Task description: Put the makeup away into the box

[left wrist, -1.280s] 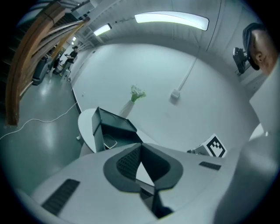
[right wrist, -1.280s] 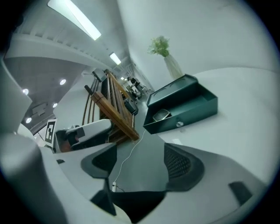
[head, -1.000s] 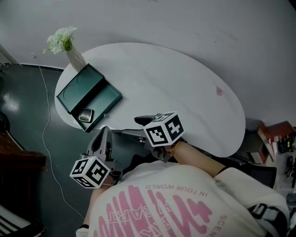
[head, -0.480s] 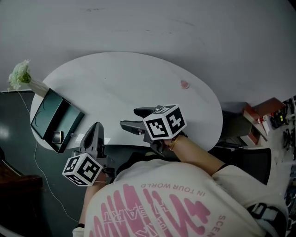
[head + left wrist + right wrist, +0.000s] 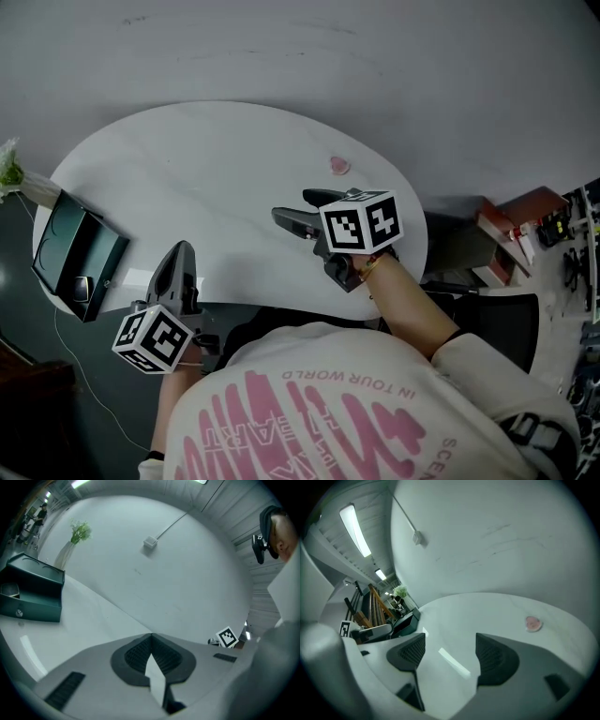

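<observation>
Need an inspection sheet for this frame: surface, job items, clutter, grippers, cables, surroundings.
Surface: white oval table, mostly bare.
Job's things: dark green box at the table's left edge, lid open, with a small shiny case inside. The pink round makeup piece lies alone on the far right of the table, outside the box.
Clutter: vase of flowers next to the box.
Grippers: left gripper has its fingers together with nothing between them. Right gripper has its fingers apart and empty, over the table short of the pink piece.
Cables: one cable runs along the wall to a small wall box.
Surroundings: reddish boxes right of the table.
</observation>
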Demonstrator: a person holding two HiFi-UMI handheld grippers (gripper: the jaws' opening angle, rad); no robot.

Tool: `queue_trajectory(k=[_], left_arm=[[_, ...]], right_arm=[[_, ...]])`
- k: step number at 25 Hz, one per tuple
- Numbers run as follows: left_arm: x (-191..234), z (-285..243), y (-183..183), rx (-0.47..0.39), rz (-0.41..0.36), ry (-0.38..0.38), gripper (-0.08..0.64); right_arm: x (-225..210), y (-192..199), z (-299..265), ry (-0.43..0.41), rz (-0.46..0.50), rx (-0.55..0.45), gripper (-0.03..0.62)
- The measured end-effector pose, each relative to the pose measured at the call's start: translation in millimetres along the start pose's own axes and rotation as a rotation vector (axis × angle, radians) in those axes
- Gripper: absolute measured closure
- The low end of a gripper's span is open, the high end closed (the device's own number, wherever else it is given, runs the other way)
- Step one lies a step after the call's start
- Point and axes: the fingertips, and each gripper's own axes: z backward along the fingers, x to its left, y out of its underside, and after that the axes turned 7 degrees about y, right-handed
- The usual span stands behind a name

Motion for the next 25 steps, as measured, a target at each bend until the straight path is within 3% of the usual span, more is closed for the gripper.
queue_trajectory(k=[11,25], left_arm=[[-2,-11,23,0.03,0.01,-0.065,0.558],[19,14,18,0.012,0.015,-0.178,0.558]], right_arm=[[-115,-19,15,0.181,-0.031,-0.051,0.252],[-193,-16,-6,0.396,-0.041,-0.015,0.27]])
